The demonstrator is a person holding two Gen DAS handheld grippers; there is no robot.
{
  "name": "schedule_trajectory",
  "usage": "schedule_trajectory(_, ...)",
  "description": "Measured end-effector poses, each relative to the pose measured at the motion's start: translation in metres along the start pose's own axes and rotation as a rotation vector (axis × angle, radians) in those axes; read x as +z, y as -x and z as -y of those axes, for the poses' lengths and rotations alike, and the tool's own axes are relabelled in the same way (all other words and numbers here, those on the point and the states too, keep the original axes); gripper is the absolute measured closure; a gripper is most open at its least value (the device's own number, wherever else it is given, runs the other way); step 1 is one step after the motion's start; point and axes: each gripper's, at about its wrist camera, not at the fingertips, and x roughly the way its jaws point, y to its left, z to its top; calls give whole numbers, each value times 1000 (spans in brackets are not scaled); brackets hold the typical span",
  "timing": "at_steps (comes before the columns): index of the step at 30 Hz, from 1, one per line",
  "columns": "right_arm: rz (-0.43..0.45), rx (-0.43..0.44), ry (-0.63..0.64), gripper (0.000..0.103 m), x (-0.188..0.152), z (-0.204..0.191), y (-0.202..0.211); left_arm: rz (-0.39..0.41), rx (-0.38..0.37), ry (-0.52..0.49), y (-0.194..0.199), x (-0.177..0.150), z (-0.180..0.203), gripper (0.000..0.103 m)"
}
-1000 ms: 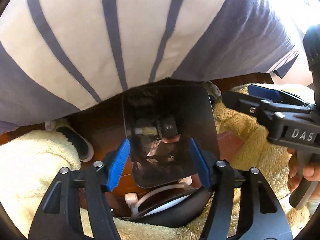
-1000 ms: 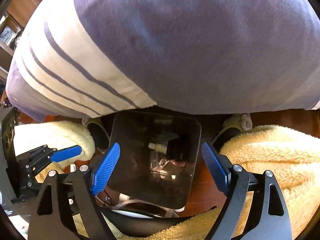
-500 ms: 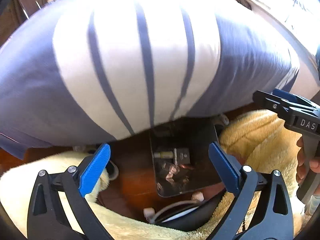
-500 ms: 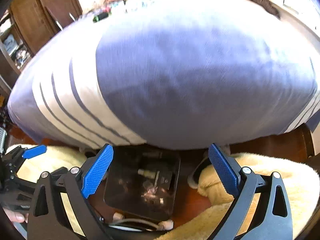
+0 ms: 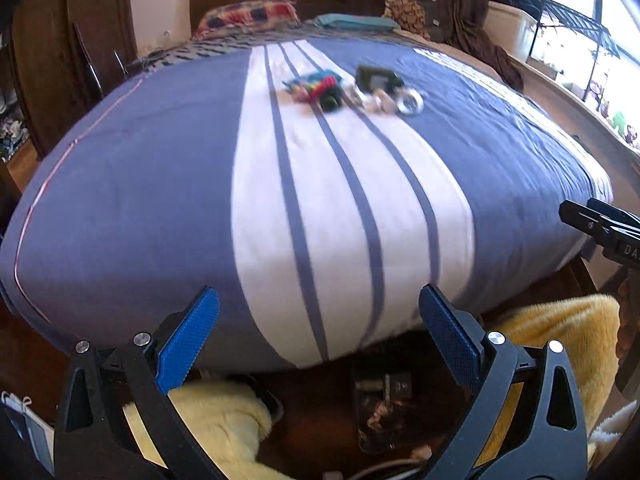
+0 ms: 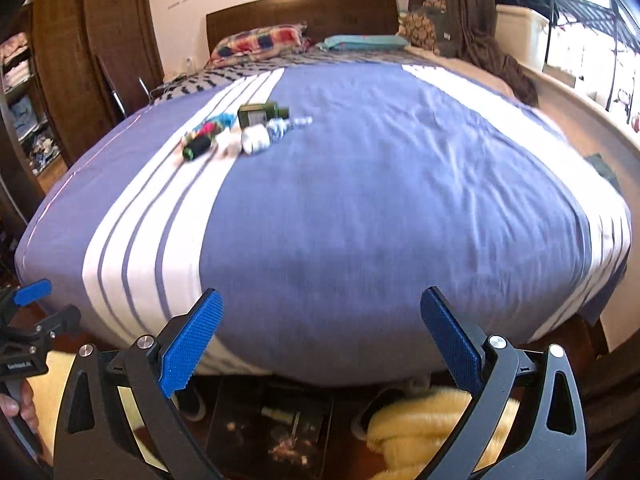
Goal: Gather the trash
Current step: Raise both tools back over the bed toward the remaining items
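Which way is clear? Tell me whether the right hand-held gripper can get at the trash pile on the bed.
Probably yes. The right hand-held gripper is open and empty, and only bare bedspread lies between it and the trash pile. The pile sits far up the bed, so it needs a long reach.

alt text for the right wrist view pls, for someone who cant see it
The right gripper, jaws wide open and empty, points over a bed with a blue and white striped cover. A small cluster of trash lies far up the bed, toward the pillows. Below the jaws, a dark bin with scraps inside sits on the floor at the bed's foot.
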Motion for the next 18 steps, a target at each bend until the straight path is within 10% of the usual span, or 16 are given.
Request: schedule_trajectory(18,-38,70,65,4,94,-33,-109,-24,37,-16,-84,89,-15,8)
